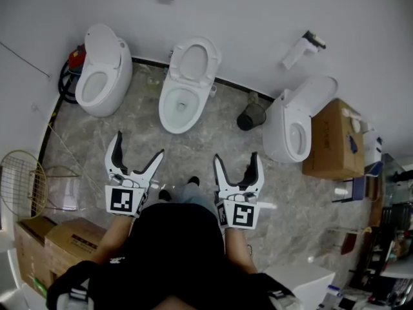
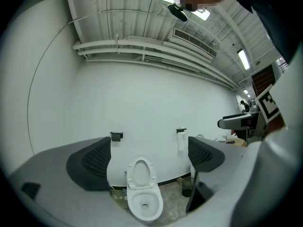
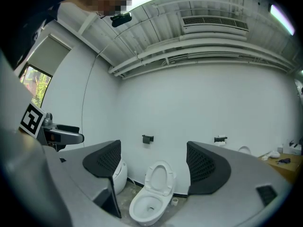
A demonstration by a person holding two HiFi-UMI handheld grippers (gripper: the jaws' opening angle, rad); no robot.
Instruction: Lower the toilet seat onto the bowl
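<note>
Head view looks steeply down on a grey marbled floor [image 1: 213, 141] where three white toilets stand along a white wall [image 1: 245, 18]. The person stands facing the middle toilet [image 1: 179, 105], well back from it. Its toilet seat [image 1: 193, 60] is raised, leaning back toward the wall, with the bowl below it uncovered. The left gripper [image 1: 139, 144] is held out low in front of the person, its jaws spread wide with nothing between them and touching nothing. The right gripper [image 1: 236, 155] is beside it, jaws likewise wide apart and holding nothing. Both point toward the middle toilet but are well apart from it. Left gripper view shows the two dark ribbed pads [image 2: 94, 162] far apart, with the raised seat and open bowl seen in the distance between them. Right gripper view shows the same: pads wide, and the toilet framed between them, far off. A second toilet [image 1: 102, 73] stands to the left and a third [image 1: 293, 124] to the right, turned sideways. A small dark bin [image 1: 250, 116] sits on the floor between the middle and right toilets, and a cardboard box [image 1: 332, 141] is just beside the right one.
</note>
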